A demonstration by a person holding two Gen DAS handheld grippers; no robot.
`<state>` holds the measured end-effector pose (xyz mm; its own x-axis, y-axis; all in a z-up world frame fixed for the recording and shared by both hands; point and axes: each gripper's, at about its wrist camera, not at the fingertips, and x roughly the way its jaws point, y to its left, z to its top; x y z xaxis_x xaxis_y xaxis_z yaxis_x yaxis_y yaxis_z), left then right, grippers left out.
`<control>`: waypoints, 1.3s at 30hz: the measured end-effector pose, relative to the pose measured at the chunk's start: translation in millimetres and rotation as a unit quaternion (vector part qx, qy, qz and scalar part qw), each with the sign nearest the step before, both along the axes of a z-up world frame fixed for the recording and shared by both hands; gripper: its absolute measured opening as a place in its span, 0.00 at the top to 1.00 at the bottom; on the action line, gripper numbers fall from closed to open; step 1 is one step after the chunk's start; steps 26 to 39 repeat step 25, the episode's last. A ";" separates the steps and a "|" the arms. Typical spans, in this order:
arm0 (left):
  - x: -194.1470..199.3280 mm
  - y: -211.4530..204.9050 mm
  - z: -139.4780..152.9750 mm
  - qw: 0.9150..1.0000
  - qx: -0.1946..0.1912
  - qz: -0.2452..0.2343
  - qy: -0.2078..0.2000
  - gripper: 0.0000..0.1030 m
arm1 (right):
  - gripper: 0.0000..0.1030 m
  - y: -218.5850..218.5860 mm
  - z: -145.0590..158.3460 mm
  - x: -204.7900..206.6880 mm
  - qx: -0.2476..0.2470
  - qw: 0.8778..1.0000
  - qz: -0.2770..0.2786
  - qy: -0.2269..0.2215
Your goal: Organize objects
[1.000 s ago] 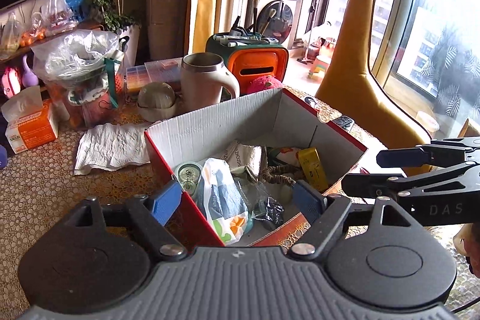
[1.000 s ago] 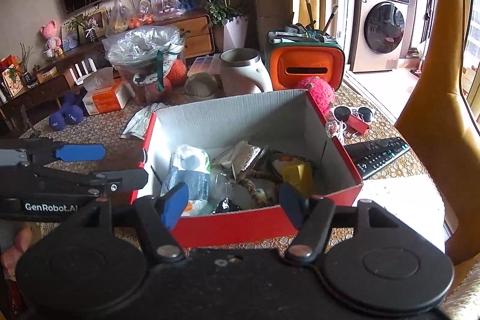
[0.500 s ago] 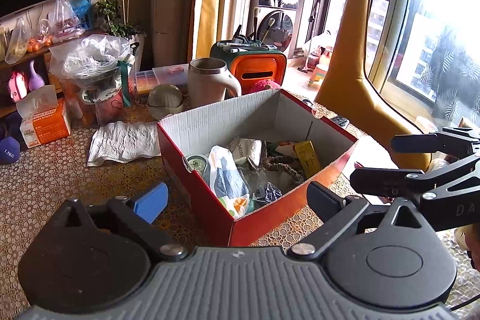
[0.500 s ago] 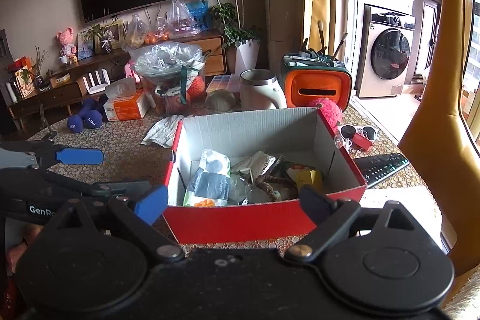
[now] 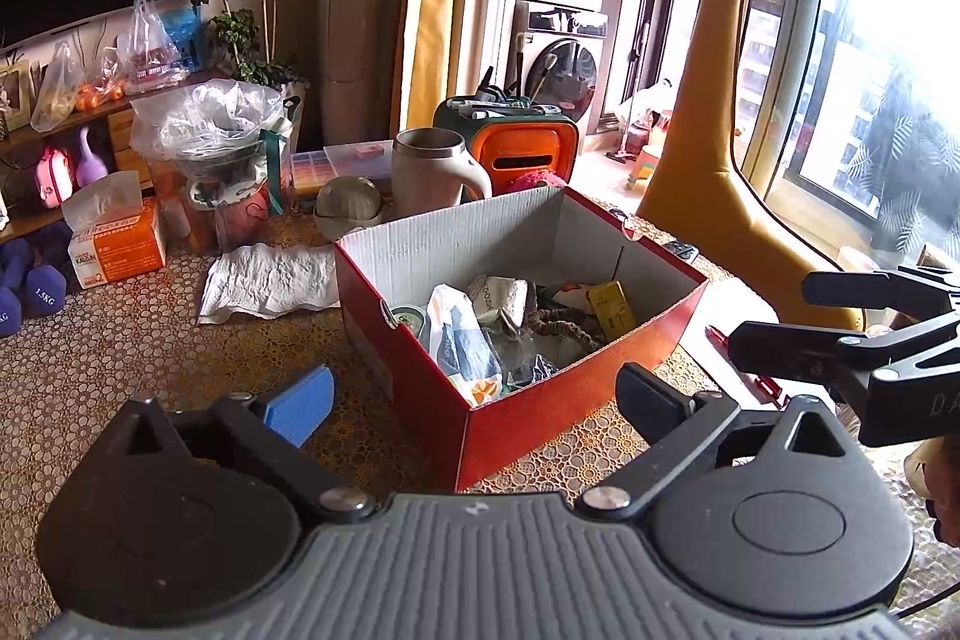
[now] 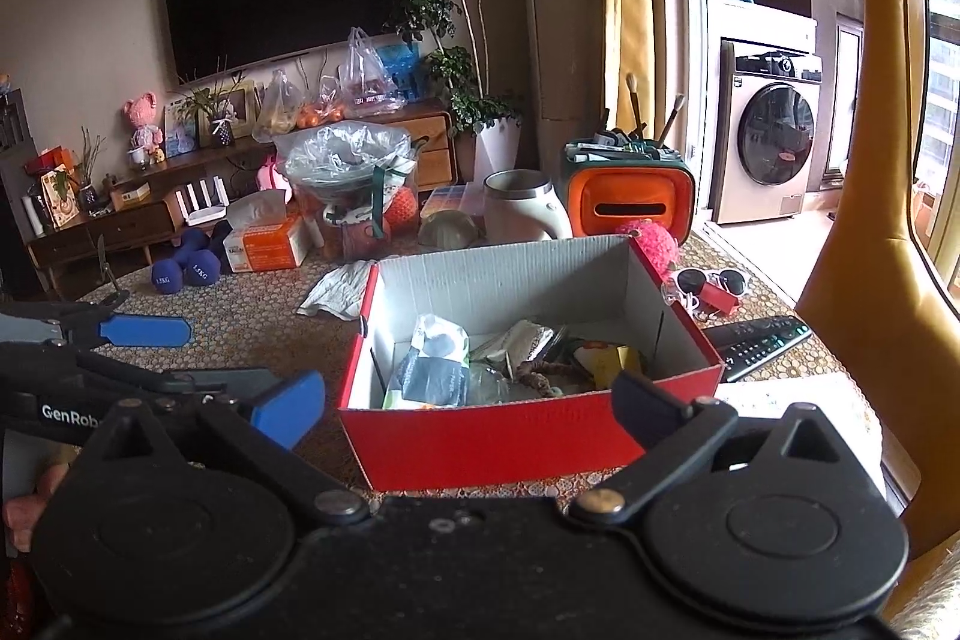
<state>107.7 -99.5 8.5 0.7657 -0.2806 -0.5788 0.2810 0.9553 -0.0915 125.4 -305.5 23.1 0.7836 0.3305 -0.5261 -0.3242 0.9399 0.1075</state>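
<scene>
- The left tongs [image 5: 474, 394] stand wide apart with nothing gripped; the jaws have just been opening, and the near corner of the red cardboard box with white corrugated inside [image 5: 540, 406] shows between the two fingers without either pad touching it.
- The right tongs [image 6: 468, 403] are likewise spread wide and grip nothing; these jaws too have just been opening, and the box's red front wall lies beyond the gap.
- The box sits on the bench covered with a gold-patterned lace cloth [image 5: 120, 340], open at the top.
- Inside it lie a white and blue plastic pouch [image 6: 435, 370], a silver foil packet [image 6: 519, 340], a braided brown cord [image 6: 540, 376] and a small yellow carton [image 5: 612, 310], all loosely heaped.
- Behind the box stand a cream mug with a handle [image 5: 435, 172] and an orange and green organiser holding brushes [image 5: 522, 142].
- A black remote control [image 6: 759, 343] rests on the bench just beside the box's right wall.
- A crumpled white tissue sheet [image 5: 270, 280] lies near the box's left wall.
</scene>
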 end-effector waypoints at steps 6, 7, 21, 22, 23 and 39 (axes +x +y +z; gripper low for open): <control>-4.5 -3.1 -1.9 1.000 0.010 0.008 -0.001 0.02 | 0.01 -2.1 0.2 -4.9 0.005 1.000 -0.004 -0.006; -5.2 -3.9 -2.3 1.000 0.015 0.010 -0.004 0.02 | 0.01 -2.3 -0.3 -5.4 0.006 1.000 -0.005 -0.007; -3.7 -3.3 -5.9 0.999 0.032 0.014 -0.014 0.02 | 0.01 -1.9 -13.1 -1.9 0.007 1.000 -0.013 0.012; -3.2 -2.1 -6.2 0.999 0.029 0.013 -0.013 0.02 | 0.01 -1.7 -13.5 -1.5 0.007 1.000 -0.013 0.013; -2.5 -1.0 -6.6 0.999 0.027 0.012 -0.012 0.02 | 0.01 -1.4 -14.0 -1.0 0.007 1.000 -0.013 0.015; -0.8 2.8 -6.9 1.000 0.020 0.009 -0.007 0.02 | 0.01 -0.1 -14.3 -0.2 0.005 1.000 -0.013 0.017</control>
